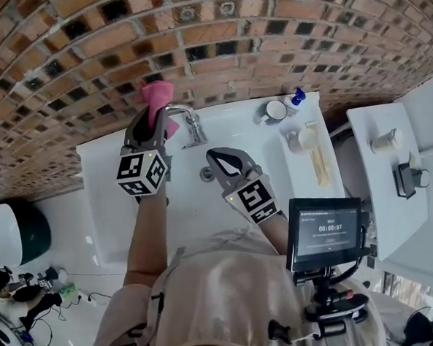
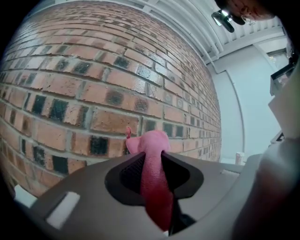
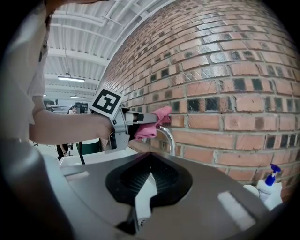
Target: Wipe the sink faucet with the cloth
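A pink cloth (image 1: 157,93) is bunched in my left gripper (image 1: 152,117), whose jaws are shut on it. It hangs just above and left of the chrome faucet (image 1: 192,127) at the back of the white sink (image 1: 127,200). In the left gripper view the cloth (image 2: 153,146) sticks out between the pads of the left gripper (image 2: 152,159), facing the brick wall. From the right gripper view, the cloth (image 3: 153,123) sits against the top of the faucet's (image 3: 168,136) curved spout. My right gripper (image 1: 212,156) hovers over the basin, shut and empty (image 3: 150,157).
A brick wall (image 1: 232,38) rises right behind the sink. On the sink's right ledge stand a cup (image 1: 275,111), a blue-pump bottle (image 1: 297,97) and another white cup (image 1: 304,139). A white side shelf (image 1: 374,167) is further right. The drain (image 1: 206,174) lies below the faucet.
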Motion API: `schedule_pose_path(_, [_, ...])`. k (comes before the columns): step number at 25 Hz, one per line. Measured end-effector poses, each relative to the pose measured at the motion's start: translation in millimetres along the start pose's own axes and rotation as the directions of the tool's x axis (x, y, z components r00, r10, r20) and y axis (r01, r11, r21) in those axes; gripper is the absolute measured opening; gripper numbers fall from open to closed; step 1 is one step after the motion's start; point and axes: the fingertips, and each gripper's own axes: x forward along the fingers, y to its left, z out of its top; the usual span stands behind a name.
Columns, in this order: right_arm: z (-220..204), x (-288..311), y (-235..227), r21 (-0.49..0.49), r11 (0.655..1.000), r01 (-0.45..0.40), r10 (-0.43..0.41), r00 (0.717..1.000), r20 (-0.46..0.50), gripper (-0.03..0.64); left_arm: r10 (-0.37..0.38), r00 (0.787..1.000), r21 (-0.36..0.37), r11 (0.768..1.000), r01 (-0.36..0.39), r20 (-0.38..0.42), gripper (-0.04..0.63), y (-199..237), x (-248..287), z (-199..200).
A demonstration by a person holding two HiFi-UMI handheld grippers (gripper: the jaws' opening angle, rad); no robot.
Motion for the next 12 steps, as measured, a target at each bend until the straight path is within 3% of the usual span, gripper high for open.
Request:
schedule_pose_path(9, [-3.1, -16.1, -15.7, 0.015, 1.0, -0.005, 0.005, 1.0, -0.012, -0.011, -0.133, 0.986, 0.11, 0.983, 0.144, -0.095, 0.092, -67.9, 40.0, -13.6])
schedule_pose_path(12, [-8.8, -14.4, -19.4, 0.013, 1.0, -0.009, 0.009, 1.0, -0.027, -0.011, -0.191, 0.969, 0.088, 0.974, 0.207, -0.156, 0.092, -84.5, 48.3, -39.4])
